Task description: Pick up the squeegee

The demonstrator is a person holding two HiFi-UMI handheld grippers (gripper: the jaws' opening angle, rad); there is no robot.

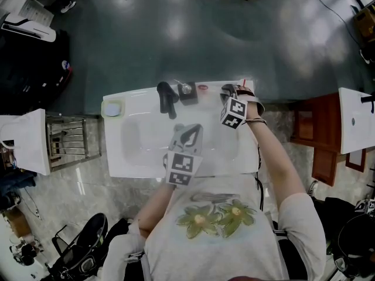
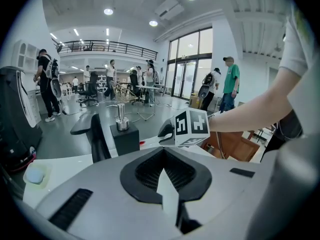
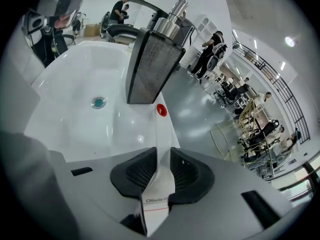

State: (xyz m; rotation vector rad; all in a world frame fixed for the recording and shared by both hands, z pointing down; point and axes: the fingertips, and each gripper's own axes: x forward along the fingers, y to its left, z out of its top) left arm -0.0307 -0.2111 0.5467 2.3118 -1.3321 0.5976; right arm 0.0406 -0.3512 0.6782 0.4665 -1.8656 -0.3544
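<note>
The squeegee (image 3: 161,149) shows as a flat white handle with a red round end (image 3: 160,110). My right gripper (image 3: 159,171) is shut on it, with the handle clamped between the black pads. In the head view that gripper (image 1: 227,90) is at the back right of the white sink (image 1: 117,157), and the red end (image 1: 203,88) points left toward the soap dispenser (image 1: 187,91). Whether the squeegee touches the rim is unclear. My left gripper (image 1: 190,133) hovers over the basin with its jaws together and nothing seen held (image 2: 167,181).
A black faucet (image 1: 167,98) and the dark pump dispenser (image 3: 150,64) stand on the sink's back rim. A soap dish (image 1: 112,109) sits at the back left corner. The drain (image 3: 98,102) is in the basin. A wooden cabinet (image 1: 319,139) stands to the right.
</note>
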